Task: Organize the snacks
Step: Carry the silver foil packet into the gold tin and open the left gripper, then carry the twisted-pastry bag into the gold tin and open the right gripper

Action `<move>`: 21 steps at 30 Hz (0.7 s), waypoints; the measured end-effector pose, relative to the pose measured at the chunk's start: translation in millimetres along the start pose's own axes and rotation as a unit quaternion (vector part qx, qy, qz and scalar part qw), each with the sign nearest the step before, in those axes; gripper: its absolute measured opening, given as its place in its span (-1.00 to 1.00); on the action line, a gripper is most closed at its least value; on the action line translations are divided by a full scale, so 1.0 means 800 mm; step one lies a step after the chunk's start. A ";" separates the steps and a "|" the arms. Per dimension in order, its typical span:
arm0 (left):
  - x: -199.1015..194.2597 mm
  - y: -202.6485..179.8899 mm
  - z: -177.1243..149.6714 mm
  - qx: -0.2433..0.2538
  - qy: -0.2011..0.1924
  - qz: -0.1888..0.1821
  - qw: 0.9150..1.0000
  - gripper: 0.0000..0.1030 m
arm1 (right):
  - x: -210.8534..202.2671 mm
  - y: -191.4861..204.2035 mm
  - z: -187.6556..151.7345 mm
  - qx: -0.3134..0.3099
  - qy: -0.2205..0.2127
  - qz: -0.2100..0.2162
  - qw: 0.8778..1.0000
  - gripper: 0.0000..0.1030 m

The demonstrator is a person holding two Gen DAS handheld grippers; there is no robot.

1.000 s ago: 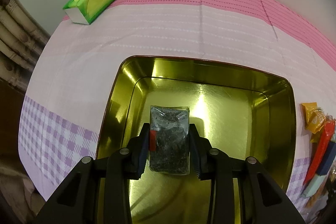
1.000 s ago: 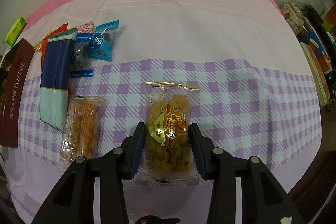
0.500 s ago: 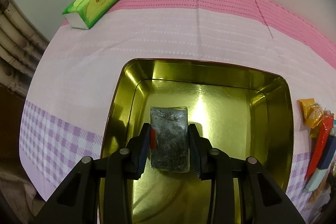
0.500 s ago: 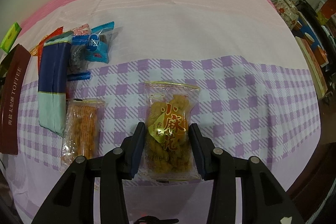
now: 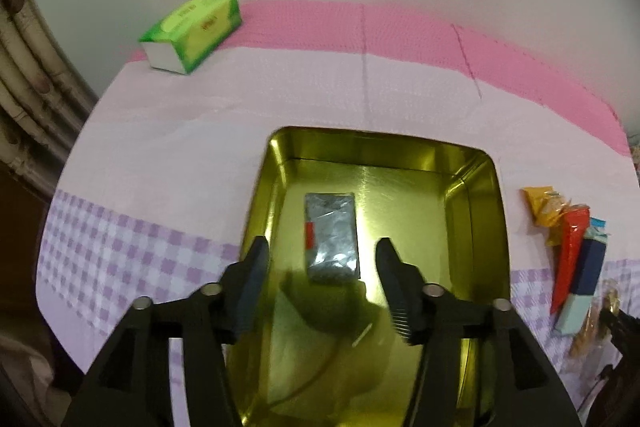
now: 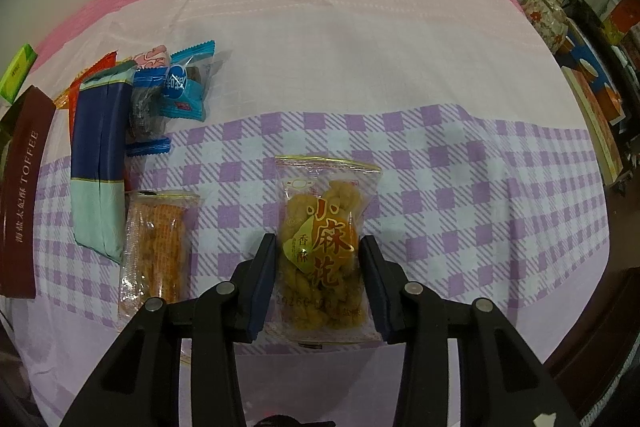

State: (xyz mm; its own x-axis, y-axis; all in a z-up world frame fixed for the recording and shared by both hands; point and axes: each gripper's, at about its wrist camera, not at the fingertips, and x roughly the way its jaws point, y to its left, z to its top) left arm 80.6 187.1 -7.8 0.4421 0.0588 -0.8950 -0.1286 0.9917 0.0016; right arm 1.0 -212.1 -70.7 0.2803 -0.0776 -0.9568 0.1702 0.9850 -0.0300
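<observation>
While the left gripper (image 5: 322, 265) hangs spread wide and empty over the gold tin (image 5: 486, 195), a dark packet (image 5: 331, 235) lies flat on its floor toward twelve o'clock, touching neither finger. Across on the checked cloth (image 6: 460, 163), the right gripper (image 6: 318, 261) squeezes a fried-twist bag (image 6: 326, 239); other snacks (image 6: 140, 131) lie at ten o'clock.

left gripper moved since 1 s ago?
Yes. The left gripper has opened and backed up off the dark snack packet, which now lies loose on the gold tin floor.
</observation>
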 end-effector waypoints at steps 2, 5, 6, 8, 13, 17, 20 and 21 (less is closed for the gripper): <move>-0.012 0.010 -0.005 -0.006 -0.010 0.003 1.000 0.17 | 0.000 0.000 0.000 0.002 0.001 -0.002 1.000 -0.28; -0.025 0.025 -0.011 -0.025 -0.020 0.011 0.999 0.23 | 0.000 0.001 0.003 0.006 0.002 -0.009 1.000 -0.28; -0.029 0.033 -0.013 -0.036 -0.024 0.015 0.999 0.25 | 0.000 0.003 0.004 0.007 0.001 -0.010 1.000 -0.28; -0.036 0.046 -0.018 -0.048 -0.035 0.029 0.998 0.29 | -0.004 0.002 0.007 0.005 -0.007 -0.018 1.000 -0.28; -0.047 0.077 -0.034 -0.076 -0.048 0.053 0.995 0.34 | -0.034 0.012 0.031 -0.004 -0.039 -0.024 0.999 -0.28; -0.047 0.096 -0.044 -0.093 -0.050 0.064 0.992 0.34 | -0.066 0.041 0.051 -0.025 -0.067 0.002 0.997 -0.28; -0.052 0.105 -0.055 -0.102 -0.054 0.077 0.990 0.34 | -0.083 0.083 0.062 -0.056 -0.080 0.036 0.995 -0.28; -0.053 0.109 -0.059 -0.102 -0.053 0.082 0.990 0.34 | -0.086 0.102 0.065 -0.070 -0.081 0.049 0.993 -0.28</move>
State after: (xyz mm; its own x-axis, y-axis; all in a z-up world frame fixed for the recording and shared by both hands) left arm 8.9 265.7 9.2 0.4896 0.2398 -0.8383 -0.3789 0.9244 0.0431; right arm 45.1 -134.7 7.6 0.4396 0.0080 -0.8981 0.0038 0.9999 0.0107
